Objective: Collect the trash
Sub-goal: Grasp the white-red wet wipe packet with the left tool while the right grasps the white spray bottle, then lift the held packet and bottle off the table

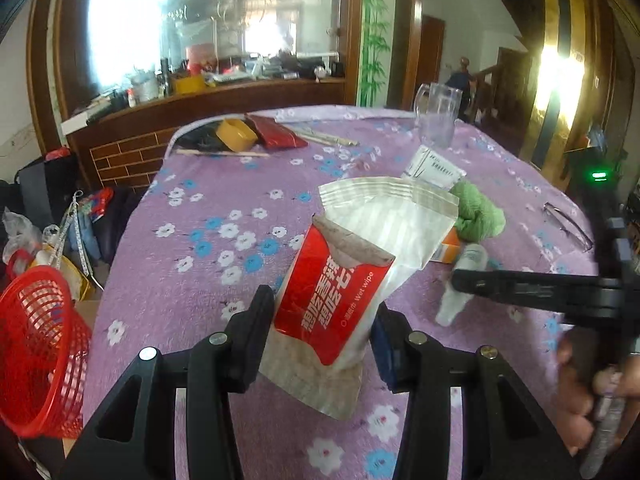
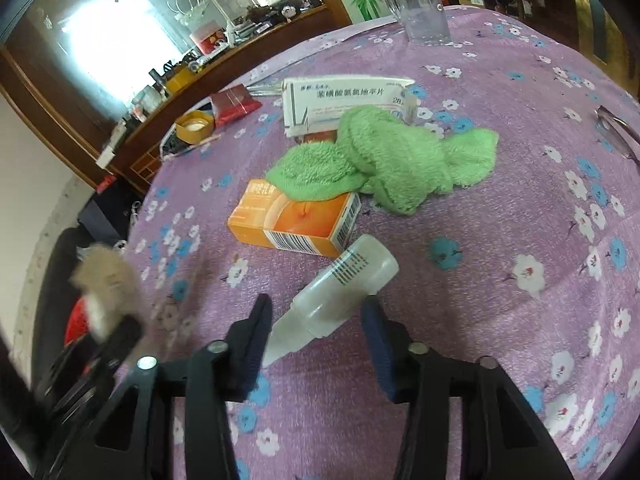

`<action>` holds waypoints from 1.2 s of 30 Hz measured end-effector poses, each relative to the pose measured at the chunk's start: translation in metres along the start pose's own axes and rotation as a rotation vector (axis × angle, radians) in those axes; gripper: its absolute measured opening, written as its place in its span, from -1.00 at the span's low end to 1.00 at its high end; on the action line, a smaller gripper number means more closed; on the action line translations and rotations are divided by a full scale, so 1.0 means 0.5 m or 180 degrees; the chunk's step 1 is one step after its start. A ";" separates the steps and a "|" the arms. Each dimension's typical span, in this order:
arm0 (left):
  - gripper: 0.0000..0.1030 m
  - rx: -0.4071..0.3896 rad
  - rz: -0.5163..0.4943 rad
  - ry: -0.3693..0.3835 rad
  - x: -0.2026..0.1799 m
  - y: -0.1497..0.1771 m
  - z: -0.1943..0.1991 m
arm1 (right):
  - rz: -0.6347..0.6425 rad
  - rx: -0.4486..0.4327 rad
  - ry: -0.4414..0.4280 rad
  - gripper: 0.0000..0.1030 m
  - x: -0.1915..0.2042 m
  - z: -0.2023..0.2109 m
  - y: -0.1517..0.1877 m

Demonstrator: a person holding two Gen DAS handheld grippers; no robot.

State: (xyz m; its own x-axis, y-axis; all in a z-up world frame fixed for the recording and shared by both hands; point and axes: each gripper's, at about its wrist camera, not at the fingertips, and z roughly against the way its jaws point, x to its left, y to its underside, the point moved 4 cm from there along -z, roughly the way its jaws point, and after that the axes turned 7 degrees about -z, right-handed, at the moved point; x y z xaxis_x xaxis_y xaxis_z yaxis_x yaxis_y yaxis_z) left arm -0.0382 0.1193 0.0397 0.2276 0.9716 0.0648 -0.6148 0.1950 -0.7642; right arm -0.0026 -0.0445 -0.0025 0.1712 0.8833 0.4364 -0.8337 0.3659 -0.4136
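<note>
Fingers [image 1: 260, 320] on my left gripper [image 1: 322, 336] are pinching a red and silver wet wipe packet [image 1: 340, 276], its torn flap up and the whole thing lifted clear of the counter [image 1: 192, 272], which wears a purple cloth with white and blue flowers. On my right gripper [image 2: 318, 330] the 2 fingers [image 2: 256, 332] are spread to either side of a small white plastic bottle [image 2: 340, 292] that lies tipped over on the cloth, nozzle toward me; the bottle sits between the pads, but I cannot tell whether either pad touches it. From the left camera I see that right gripper reaching in from the right edge, with the person's hand [image 1: 580, 384] around its handle. Just beyond the bottle lies an orange carton [image 2: 292, 220] with a barcode on its side, and a crumpled green towel [image 2: 384, 164] rests partly over the carton's far edge. Behind the towel sits a white medicine box [image 2: 340, 100] with printed text. A pair of glasses [image 1: 568, 226] lies near the right rim of the counter. Farther off stand a clear glass mug [image 2: 420, 8], a yellow lid [image 1: 236, 134], a red foil packet [image 1: 276, 132] and some chopsticks [image 1: 328, 138]. Off the counter's left edge, low down, sits a red plastic basket [image 1: 36, 352].
</note>
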 end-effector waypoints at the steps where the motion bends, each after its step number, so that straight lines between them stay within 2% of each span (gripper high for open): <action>1: -0.14 -0.0031 -0.0004 -0.0043 -0.002 0.000 0.005 | 0.0009 0.0022 0.0012 -0.13 0.000 -0.006 0.002; 3: -0.13 -0.0092 0.0015 -0.0107 -0.005 0.005 0.021 | 0.0001 0.0027 -0.0016 -0.20 -0.002 -0.011 0.003; 8: -0.13 -0.0112 0.0177 -0.0057 0.004 0.020 0.042 | 0.0172 -0.0090 -0.0001 -0.26 0.000 0.009 0.015; 15: -0.13 -0.0090 0.0387 -0.0127 0.016 0.049 0.062 | 0.0446 -0.0238 -0.0310 -0.26 0.027 0.082 0.056; 18: -0.13 -0.0103 0.0453 -0.0147 0.019 0.058 0.071 | 0.0637 -0.0392 -0.0338 -0.26 0.049 0.115 0.075; 24: -0.13 -0.0120 0.0500 -0.0322 0.020 0.076 0.093 | 0.0903 -0.0638 -0.0249 -0.26 0.070 0.153 0.108; 36: -0.13 -0.0299 0.0388 -0.0700 -0.007 0.091 0.159 | 0.1032 -0.0736 -0.0269 -0.26 0.066 0.203 0.149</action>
State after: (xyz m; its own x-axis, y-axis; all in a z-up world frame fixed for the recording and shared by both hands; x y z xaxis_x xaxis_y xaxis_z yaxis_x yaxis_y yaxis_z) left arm -0.1271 0.1357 0.0559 -0.0197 0.9949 0.0987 -0.5524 0.0715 -0.8305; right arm -0.1125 -0.0181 0.0623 -0.1331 0.9401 0.3139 -0.6957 0.1370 -0.7052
